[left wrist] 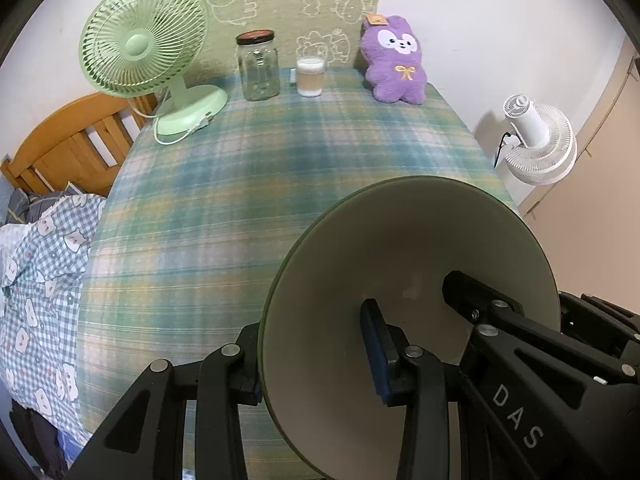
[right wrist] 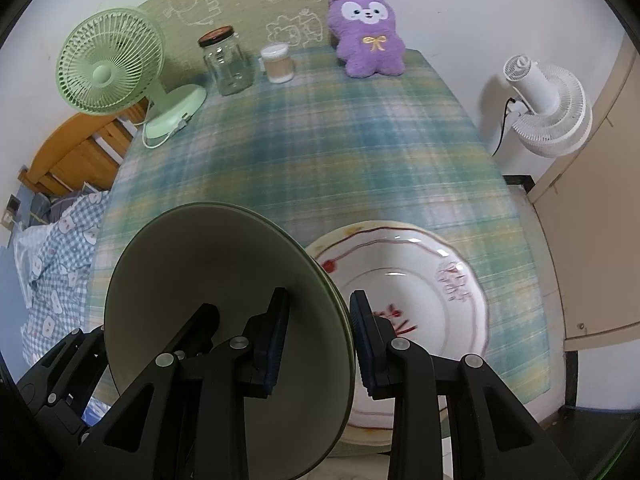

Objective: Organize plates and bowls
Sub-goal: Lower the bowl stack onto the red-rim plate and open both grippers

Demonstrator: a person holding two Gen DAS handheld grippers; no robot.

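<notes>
Gripping opposite edges of one green plate (left wrist: 412, 264), both sets of tongs held it tilted on edge above the near part of the counter (left wrist: 248, 184). The left tongs (left wrist: 316, 360) were closed on its rim at about 8 o'clock in the left wrist view, one finger behind the plate and the blue-padded one on its pale face. The right tongs (right wrist: 318, 344) were pinched on the other rim, a pad on each side of it. Just past the green plate, at 4 o'clock in the right wrist view, a white plate (right wrist: 416, 292) with red flower decoration lay flat on the plaid cloth, partly hidden by the green rim and the right fingers. Along the far edge of the counter stood a green fan (left wrist: 144, 44) at 11 o'clock, a glass jar (left wrist: 258, 66) and a small cup (left wrist: 310, 76) near 12, and a purple plush toy (left wrist: 394, 60) at 1 o'clock. A white fan (left wrist: 536, 140) stood off the counter at 2 o'clock.
</notes>
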